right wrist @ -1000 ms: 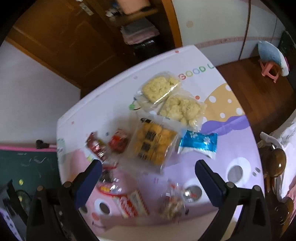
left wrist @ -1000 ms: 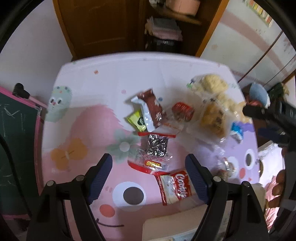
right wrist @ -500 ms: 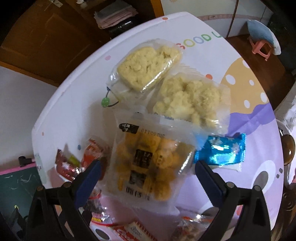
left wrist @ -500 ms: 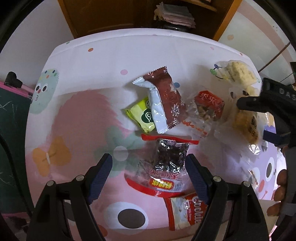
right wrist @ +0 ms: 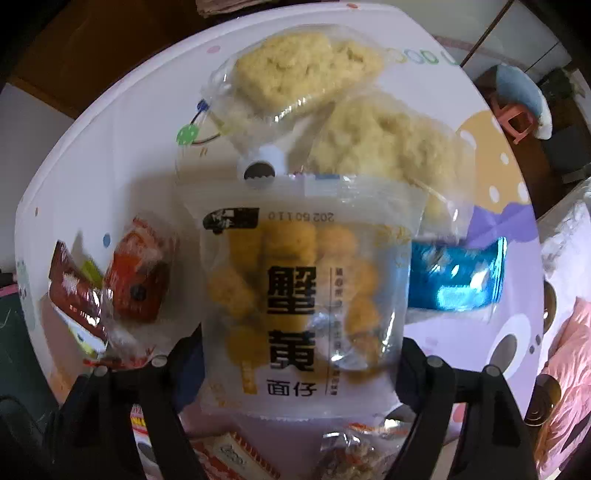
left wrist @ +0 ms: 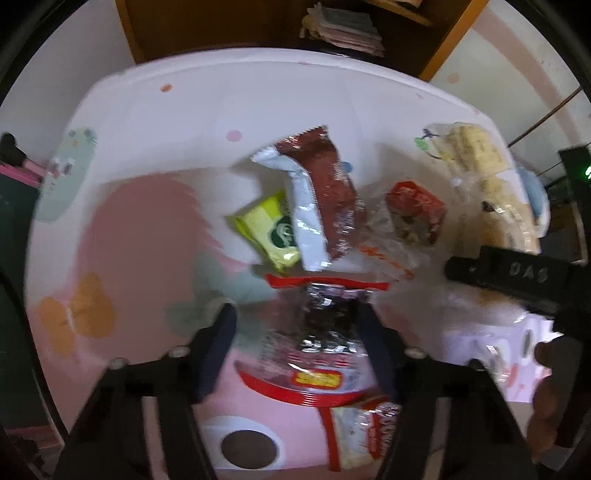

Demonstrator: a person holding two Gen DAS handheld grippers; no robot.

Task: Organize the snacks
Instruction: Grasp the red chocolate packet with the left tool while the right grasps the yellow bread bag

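Note:
Snack packs lie on a pastel tablecloth [left wrist: 155, 122]. My left gripper [left wrist: 299, 343] is open, its fingers astride a clear red-trimmed bag of dark sweets [left wrist: 325, 339]. Beyond it lie a brown-and-white pack [left wrist: 325, 192], a yellow-green pack [left wrist: 269, 229] and a red pack [left wrist: 413, 206]. My right gripper [right wrist: 299, 358] is open, its fingers at either side of a clear bag of orange puffs [right wrist: 303, 295]. Two bags of pale yellow cakes [right wrist: 306, 66] [right wrist: 388, 140] lie behind it, with a blue pack [right wrist: 458, 277] to the right.
A cookie pack [left wrist: 362, 432] lies near my left gripper, toward the table's front edge. The right gripper's body [left wrist: 517, 280] shows at the right in the left wrist view. A wooden shelf [left wrist: 332, 26] stands behind the table. A pink stool [right wrist: 513, 118] stands on the floor.
Both grippers have come down and forward. The left now straddles the bag of dark sweets; the right now straddles the bag of orange puffs. Both stay open.

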